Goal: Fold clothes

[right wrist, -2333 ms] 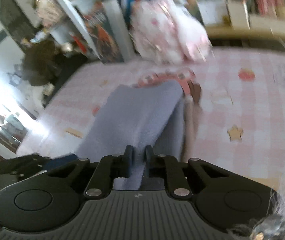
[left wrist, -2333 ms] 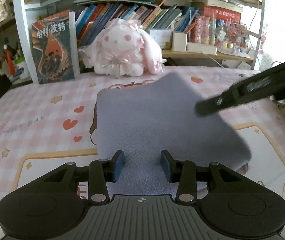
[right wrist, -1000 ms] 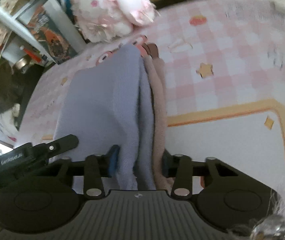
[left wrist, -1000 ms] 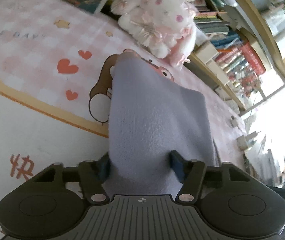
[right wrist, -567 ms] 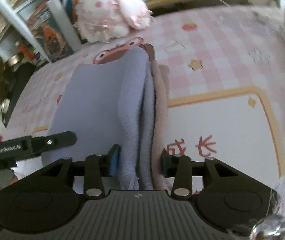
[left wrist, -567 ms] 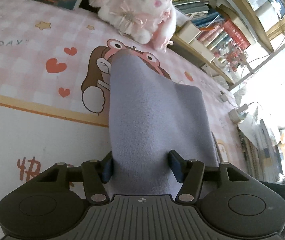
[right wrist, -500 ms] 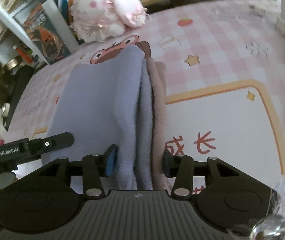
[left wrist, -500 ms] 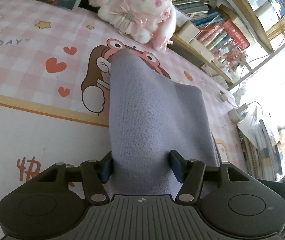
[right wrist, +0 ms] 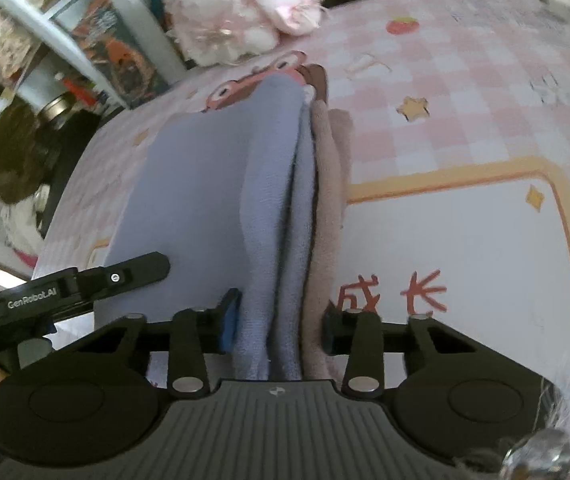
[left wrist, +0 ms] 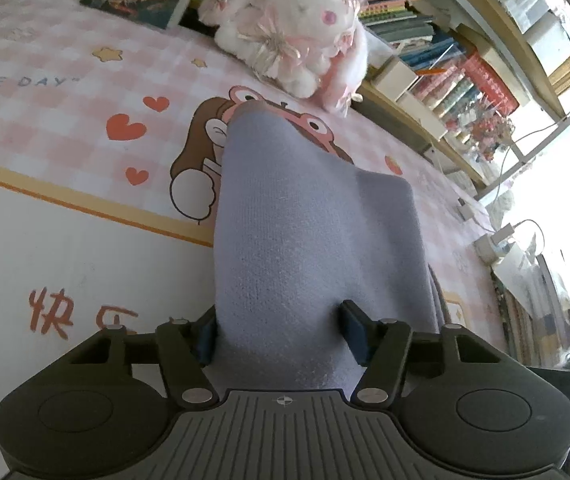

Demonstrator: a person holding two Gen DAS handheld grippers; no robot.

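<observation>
Pink checkered mat (left wrist: 65, 92) w/ cartoon prints, bookshelf (left wrist: 425, 40) and a plush bunny (left wrist: 289, 28) at the far side. Folded lavender cloth (left wrist: 305, 232) lies mid-mat, near edge lifted. Left gripper (left wrist: 279, 334) is clamped on its near-left corner, right gripper (right wrist: 279, 318) squeezes the stacked layers at the near-right edge, incl. a beige layer (right wrist: 327, 200) on the right.

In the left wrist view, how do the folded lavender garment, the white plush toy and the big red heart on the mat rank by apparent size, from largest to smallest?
1. folded lavender garment, though it sits nearest the camera, which enlarges it
2. white plush toy
3. red heart
</observation>
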